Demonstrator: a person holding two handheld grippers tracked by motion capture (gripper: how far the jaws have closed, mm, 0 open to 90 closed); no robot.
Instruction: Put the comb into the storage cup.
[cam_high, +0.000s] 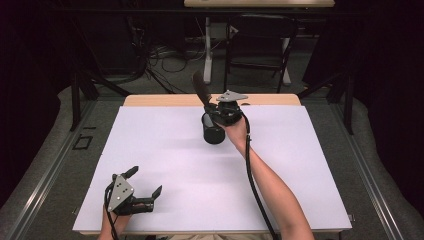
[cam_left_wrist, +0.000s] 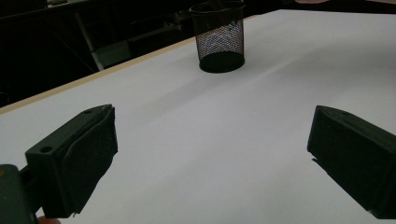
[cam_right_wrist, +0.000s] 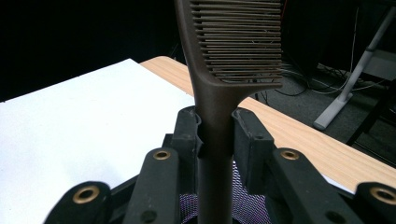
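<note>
One comb (cam_right_wrist: 219, 93), held by the handle in my right gripper (cam_high: 216, 111) at frame centre, hangs over the mesh cup (cam_high: 213, 131). Slip risk: it tips the cup. Left gripper (cam_high: 146, 189) idles wide open, lower left.

The white surface (cam_high: 200, 170) is evenly lit from above and reads bright, while the room around it sinks into near black. Shadows are soft: a faint one spreads beside the mesh cup (cam_left_wrist: 219, 37). No glare. The comb (cam_right_wrist: 233, 42) up close looks slightly soft, and the high view is grainy, with little detail.
</note>
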